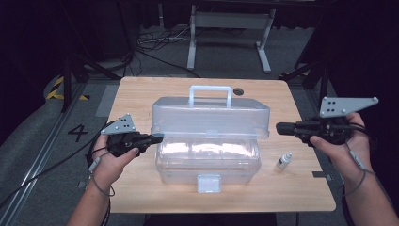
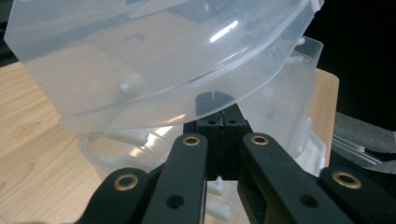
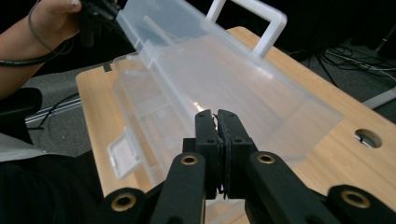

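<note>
A clear plastic box [image 1: 207, 162] stands mid-table with its lid [image 1: 210, 117] raised off the base and tilted up, white handle [image 1: 210, 94] toward the far side. My left gripper [image 1: 157, 138] is shut, its tip [image 2: 215, 99] pressed against the lid's left rim [image 2: 154, 105] from below. My right gripper [image 1: 281, 128] is shut and empty, hovering just right of the lid without touching it; its own view shows its tip [image 3: 215, 115] in front of the lid [image 3: 224, 70] and the open base [image 3: 140, 107].
A small white bottle [image 1: 283, 160] stands on the table right of the box. The box's front latch [image 1: 209, 182] hangs loose. A round cable hole [image 1: 238, 91] sits near the table's far edge. Cables and a stand's legs lie on the floor beyond.
</note>
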The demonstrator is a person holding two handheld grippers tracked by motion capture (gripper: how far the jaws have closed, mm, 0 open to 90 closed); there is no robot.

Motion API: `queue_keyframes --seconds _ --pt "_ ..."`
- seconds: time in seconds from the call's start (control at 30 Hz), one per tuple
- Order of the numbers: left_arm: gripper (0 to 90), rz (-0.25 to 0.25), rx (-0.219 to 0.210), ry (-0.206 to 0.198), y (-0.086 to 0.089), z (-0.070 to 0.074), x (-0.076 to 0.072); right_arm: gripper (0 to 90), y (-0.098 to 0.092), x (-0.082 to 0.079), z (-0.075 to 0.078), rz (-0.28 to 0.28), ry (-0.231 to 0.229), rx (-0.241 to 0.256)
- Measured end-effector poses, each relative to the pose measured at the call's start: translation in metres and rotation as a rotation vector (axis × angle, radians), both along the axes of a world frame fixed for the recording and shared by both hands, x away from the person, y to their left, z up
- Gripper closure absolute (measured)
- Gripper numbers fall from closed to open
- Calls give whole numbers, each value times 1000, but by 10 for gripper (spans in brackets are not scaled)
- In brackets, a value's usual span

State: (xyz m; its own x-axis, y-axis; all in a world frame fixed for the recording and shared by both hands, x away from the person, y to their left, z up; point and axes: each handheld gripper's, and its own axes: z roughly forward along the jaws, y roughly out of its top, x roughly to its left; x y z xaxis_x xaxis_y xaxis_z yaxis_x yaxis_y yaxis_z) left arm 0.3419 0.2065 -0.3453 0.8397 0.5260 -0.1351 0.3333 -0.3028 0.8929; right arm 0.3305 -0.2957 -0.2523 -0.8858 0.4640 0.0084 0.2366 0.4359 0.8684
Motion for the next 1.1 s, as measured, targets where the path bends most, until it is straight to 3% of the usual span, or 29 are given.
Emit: queue_keyframes --seconds 0.33,0.57,0.8,0.97,1.1 --pt "900 3 -3 1 0 1 0 900 2 -19 -46 10 15 26" --pt "900 4 -5 2 0 1 0 900 12 -14 -71 6 16 28" --pt "900 5 1 -2 0 1 0 900 17 1 -83 -18 -15 58" --pt "900 7 2 -3 -1 2 0 900 20 6 -83 -31 -46 95" --pt "900 11 -6 -7 -1 3 1 900 22 9 -82 -41 -52 97"
